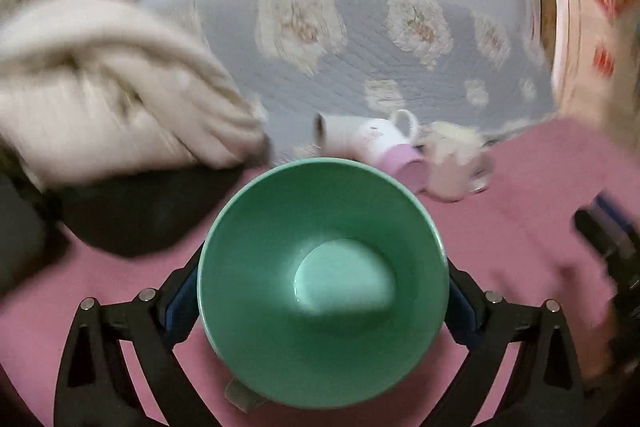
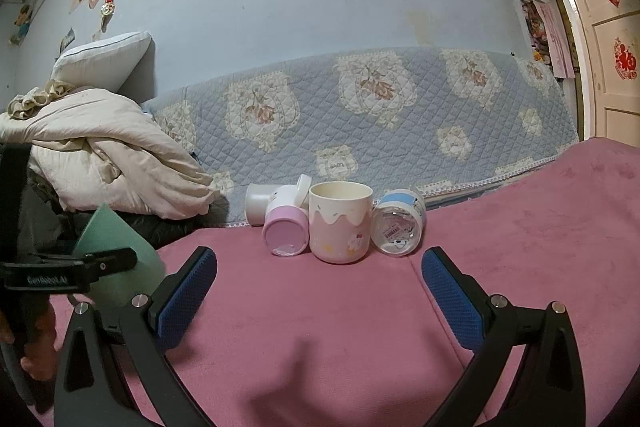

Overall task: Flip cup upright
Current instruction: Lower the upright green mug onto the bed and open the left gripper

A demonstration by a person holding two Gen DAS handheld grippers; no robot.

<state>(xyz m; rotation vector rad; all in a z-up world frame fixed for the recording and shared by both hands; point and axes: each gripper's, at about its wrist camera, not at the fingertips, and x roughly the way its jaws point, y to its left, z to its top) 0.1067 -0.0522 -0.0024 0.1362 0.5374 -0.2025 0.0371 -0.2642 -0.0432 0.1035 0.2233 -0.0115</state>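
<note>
Green cup (image 1: 323,281) sits clamped in the left gripper (image 1: 323,291), blue pads pressed vs. its sides, mouth facing the left wrist cam so the pale bottom inside shows; a greyish bit pokes out under its lower-left edge, can't tell what. Seen from the right wrist cam, same green cup (image 2: 120,259) is at far left, tilted, w/ the left gripper's black finger (image 2: 76,269) across it, held over the pink blanket (image 2: 320,327). Right gripper (image 2: 320,291) is spread wide w/ nothing between its blue pads (image 2: 188,291), hovering low over the blanket. Landmark = cream mug (image 2: 340,221), standing upright on the blanket w/ mouth up. Touching the mug's left side: pink-bottomed cup (image 2: 285,229) lying on its side, base toward the cam. Behind-left of the mug: white cup (image 2: 258,203), also tipped over. Just right of the mug: blue-banded cup (image 2: 398,223) on its side, clear end w/ a sticker toward the cam. Behind the mug runs a quilted blue floral cover (image 2: 360,107); far left of the mug, a heap of cream bedding (image 2: 112,163) w/ a pillow (image 2: 104,61) above it. Left wrist view is motion-blurred.
</note>
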